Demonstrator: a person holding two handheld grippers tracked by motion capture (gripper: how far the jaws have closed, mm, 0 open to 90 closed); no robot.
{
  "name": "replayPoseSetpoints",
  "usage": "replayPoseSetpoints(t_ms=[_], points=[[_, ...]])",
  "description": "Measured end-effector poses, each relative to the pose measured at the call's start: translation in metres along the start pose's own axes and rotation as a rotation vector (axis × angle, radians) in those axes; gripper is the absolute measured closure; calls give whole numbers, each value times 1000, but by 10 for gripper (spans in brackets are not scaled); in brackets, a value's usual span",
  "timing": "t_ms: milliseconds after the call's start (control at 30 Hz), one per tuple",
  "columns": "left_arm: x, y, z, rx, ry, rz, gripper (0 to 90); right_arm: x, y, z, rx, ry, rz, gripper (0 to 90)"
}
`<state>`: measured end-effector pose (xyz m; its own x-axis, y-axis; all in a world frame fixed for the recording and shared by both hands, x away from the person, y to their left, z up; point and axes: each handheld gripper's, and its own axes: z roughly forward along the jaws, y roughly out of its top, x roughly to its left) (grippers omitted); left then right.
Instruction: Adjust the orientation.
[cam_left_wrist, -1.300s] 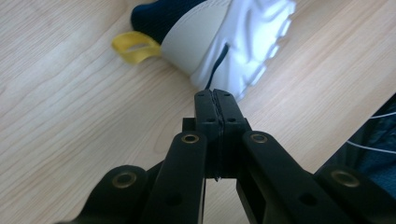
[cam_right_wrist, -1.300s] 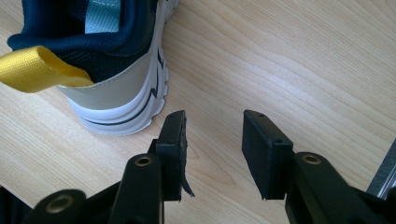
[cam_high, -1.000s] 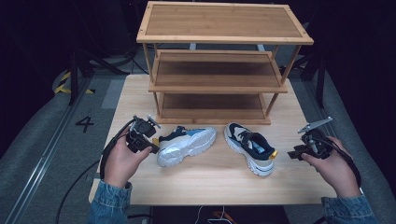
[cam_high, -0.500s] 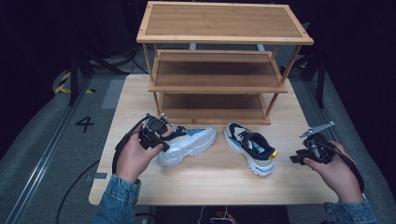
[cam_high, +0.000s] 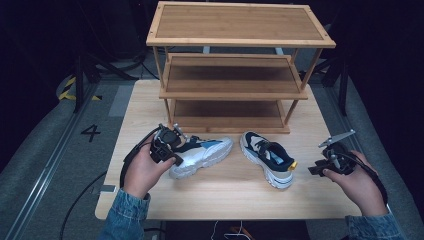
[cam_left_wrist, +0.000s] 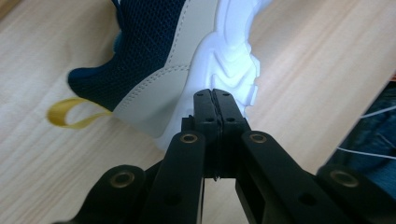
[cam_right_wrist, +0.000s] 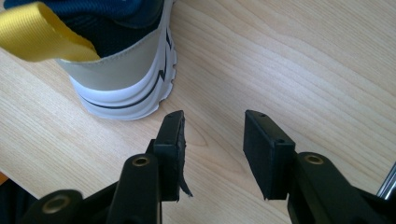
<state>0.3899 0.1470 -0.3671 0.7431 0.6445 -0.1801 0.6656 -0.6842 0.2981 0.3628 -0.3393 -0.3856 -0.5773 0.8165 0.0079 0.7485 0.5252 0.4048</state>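
While both shoes lie on the table, the scene reads as follows.

Left gripper (cam_high: 176, 142): lower left of centre in the high view, at the heel end of the left shoe. In the left gripper view (cam_left_wrist: 215, 105) its two black jaws are pressed flat together with nothing between them, the tips right against the shoe's white sole at the heel.

Left shoe (cam_high: 202, 155): white and grey with a blue panel, lying across the middle of the table, toe pointing right in the high view. In the left gripper view (cam_left_wrist: 187, 51) its navy mesh, cream heel panel and yellow pull loop sit in the upper half of the frame.

Right gripper (cam_high: 320, 167): lower right of the high view, held in the person's hand, apart from the right shoe. In the right gripper view (cam_right_wrist: 212, 126) the jaws stand apart over bare wood with nothing between them.

Right shoe (cam_high: 266, 157): navy and white, right of centre in the high view, heel with yellow loop toward the lower right. In the right gripper view (cam_right_wrist: 116, 60) its heel fills the upper left, just beyond the jaw tips.

Table (cam_high: 225, 200): light wood.

Rack (cam_high: 235, 75): three-tier wooden shelf at the far side, in the upper centre of the high view, all tiers bare.
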Motion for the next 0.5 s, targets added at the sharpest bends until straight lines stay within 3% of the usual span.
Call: replayPoseSetpoints(t_ms=[200,367,500], points=[[-14,-2,3,29,-43,36,899,2,9,2,-2,7,-20,597],[-20,-4,5,27,-47,22,864,2,13,2,-8,9,-32,597],[-26,-3,12,60,-105,34,884,2,15,2,-10,11,-34,597]])
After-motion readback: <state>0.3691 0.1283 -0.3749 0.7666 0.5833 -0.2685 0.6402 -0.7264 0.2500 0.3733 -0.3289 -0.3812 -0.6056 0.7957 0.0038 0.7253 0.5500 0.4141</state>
